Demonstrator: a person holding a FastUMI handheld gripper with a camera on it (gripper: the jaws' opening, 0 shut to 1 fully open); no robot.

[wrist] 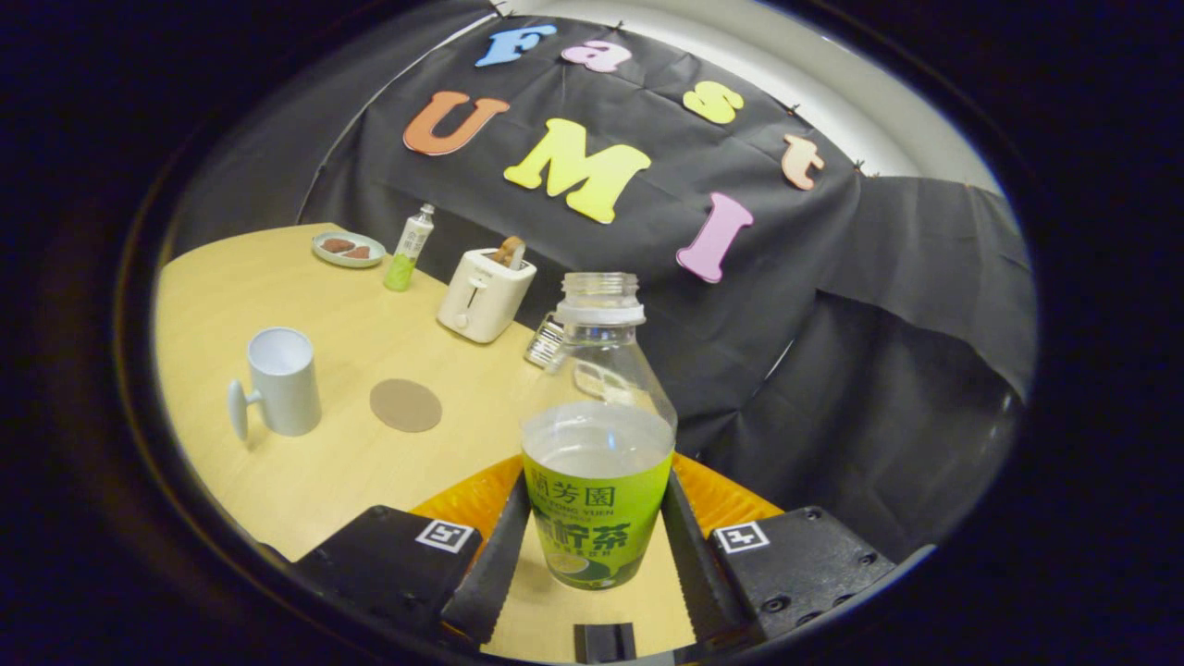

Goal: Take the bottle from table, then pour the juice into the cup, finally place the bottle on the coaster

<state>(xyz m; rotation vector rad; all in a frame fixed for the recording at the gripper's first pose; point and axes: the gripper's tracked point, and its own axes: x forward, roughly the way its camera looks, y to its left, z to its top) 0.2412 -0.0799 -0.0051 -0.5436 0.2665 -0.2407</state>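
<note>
Your gripper is pinching the bottle, one finger on each side of its label; it stands upright and uncapped, above the table. Beyond the fingers lies the coaster, with the cup just beside it and a toaster farther back.

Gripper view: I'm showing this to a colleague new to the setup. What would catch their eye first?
First the open, capless bottle with its bright green label, upright between the two fingers of the claw, which press on its sides. Beyond it on the wooden table stand a pale cup and a round brown coaster beside it. Farther back is a cream toaster with toast in it.
</note>
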